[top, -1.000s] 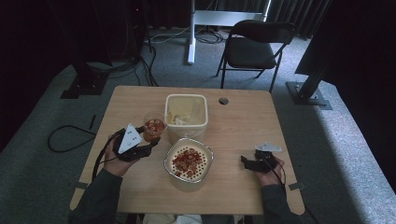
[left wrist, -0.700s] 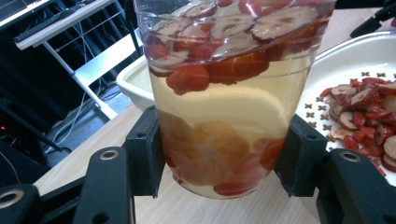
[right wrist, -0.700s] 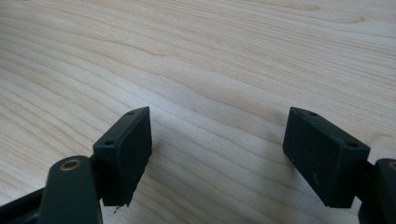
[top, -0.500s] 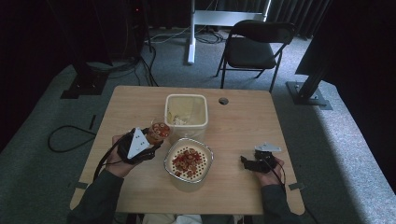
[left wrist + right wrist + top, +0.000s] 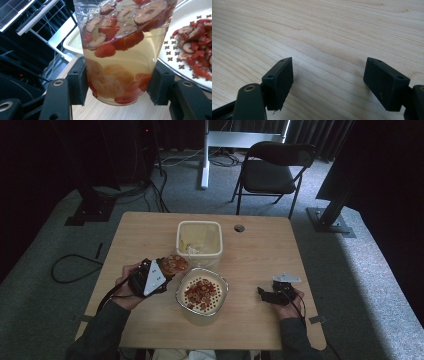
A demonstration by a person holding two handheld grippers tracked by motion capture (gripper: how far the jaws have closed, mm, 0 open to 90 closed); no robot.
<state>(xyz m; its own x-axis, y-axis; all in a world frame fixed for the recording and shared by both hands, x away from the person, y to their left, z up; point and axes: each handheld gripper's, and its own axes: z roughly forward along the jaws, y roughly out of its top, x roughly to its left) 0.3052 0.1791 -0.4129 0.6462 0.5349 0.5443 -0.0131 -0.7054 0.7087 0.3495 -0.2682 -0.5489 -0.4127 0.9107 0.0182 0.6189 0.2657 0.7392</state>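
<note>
My left gripper (image 5: 168, 271) is shut on a clear plastic cup (image 5: 174, 264) of pale liquid with sliced red dates. In the left gripper view the pads (image 5: 78, 81) press on the cup (image 5: 120, 50) near its base, and the cup hangs a little above the wood. Just right of it stands a white perforated strainer bowl (image 5: 226, 290) with several red date slices; its holed wall (image 5: 180, 20) lies close beside the cup. My right gripper (image 5: 262, 293) rests on the table at the right, open, with bare wood (image 5: 324, 30) between its jaws (image 5: 328, 82).
A square white tub (image 5: 200, 223) stands behind the cup and strainer. A cable hole (image 5: 239, 228) sits near the table's far edge. Beyond the table are a black chair (image 5: 272, 170) and a white stand; cables (image 5: 75, 265) lie on the floor at left.
My left gripper has rolled and carried the cup slightly right and nearer to me, up against the strainer's rim. The right gripper has stayed in place.
</note>
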